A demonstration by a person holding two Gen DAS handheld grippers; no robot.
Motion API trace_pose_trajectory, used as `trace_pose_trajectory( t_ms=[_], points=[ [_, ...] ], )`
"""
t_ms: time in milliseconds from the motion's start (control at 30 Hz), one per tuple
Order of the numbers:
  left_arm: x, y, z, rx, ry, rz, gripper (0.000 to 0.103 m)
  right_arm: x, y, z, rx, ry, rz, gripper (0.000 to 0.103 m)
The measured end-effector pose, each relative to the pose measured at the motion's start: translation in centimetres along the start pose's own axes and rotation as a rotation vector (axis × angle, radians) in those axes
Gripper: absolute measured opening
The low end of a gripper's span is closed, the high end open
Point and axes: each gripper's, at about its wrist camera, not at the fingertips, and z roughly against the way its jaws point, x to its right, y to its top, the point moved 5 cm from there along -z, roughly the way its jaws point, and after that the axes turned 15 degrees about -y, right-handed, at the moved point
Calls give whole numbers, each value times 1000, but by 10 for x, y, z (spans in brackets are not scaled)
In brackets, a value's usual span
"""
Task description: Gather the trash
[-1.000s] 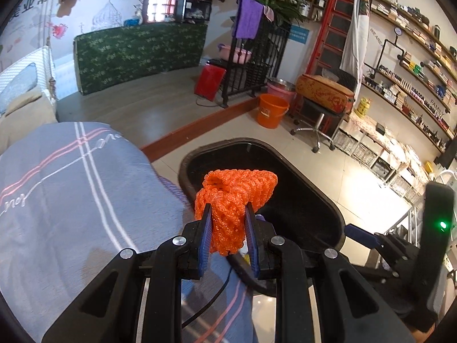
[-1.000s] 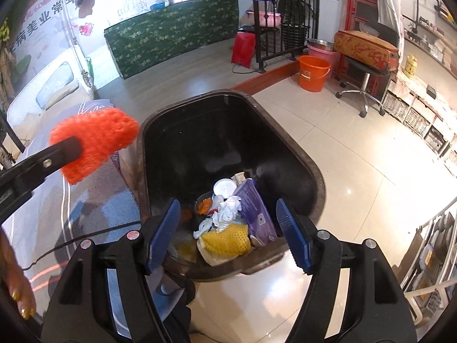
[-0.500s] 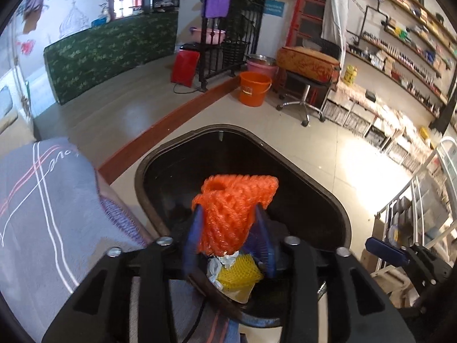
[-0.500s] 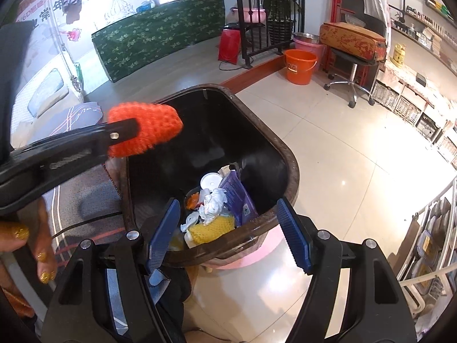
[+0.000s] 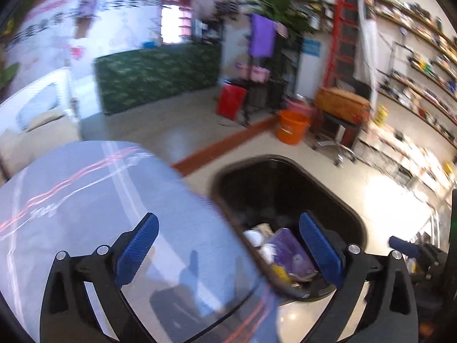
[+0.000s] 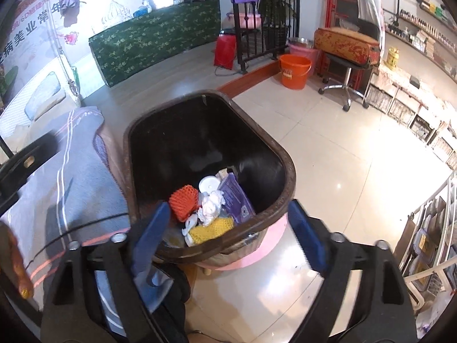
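Observation:
The orange foam net (image 6: 183,203) lies inside the dark brown trash bin (image 6: 285,154), on top of a yellow net (image 6: 210,230), crumpled white paper (image 6: 210,204) and a purple packet (image 6: 237,200). My left gripper (image 5: 228,244) is open, its jaws still opening wide with nothing between them, over the edge of the grey cloth and the bin (image 5: 354,217). My right gripper (image 6: 225,228) hangs above the bin's near rim, its jaws opening too and holding nothing. The left view is blurred.
A grey striped cloth (image 5: 85,200) covers the surface left of the bin. A black cable (image 6: 85,225) runs across it. On the tiled floor behind stand an orange bucket (image 6: 294,68), a stool (image 6: 342,65) and a black rack (image 6: 262,28). Shelves (image 5: 414,91) line the right wall.
The left gripper let go of the orange net, which dropped into the bin. The left jaws spread wide and swung back toward the cloth. The right jaws widened a little.

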Motion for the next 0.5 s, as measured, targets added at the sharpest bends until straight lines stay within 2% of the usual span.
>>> trace_pose_trajectory(
  t_ms=[100, 167, 267, 500],
  points=[
    [-28, -9, 41, 86, 96, 68, 97, -13, 1, 14, 35, 27, -12, 91],
    [-41, -15, 64, 113, 159, 65, 97, -25, 2, 23, 63, 40, 0, 93],
    [-56, -23, 97, 142, 227, 86, 97, -51, -2, 53, 172, 44, 21, 97],
    [-75, -41, 169, 260, 333, 139, 97, -100, -20, 115, 398, 8, 125, 97]
  ],
)
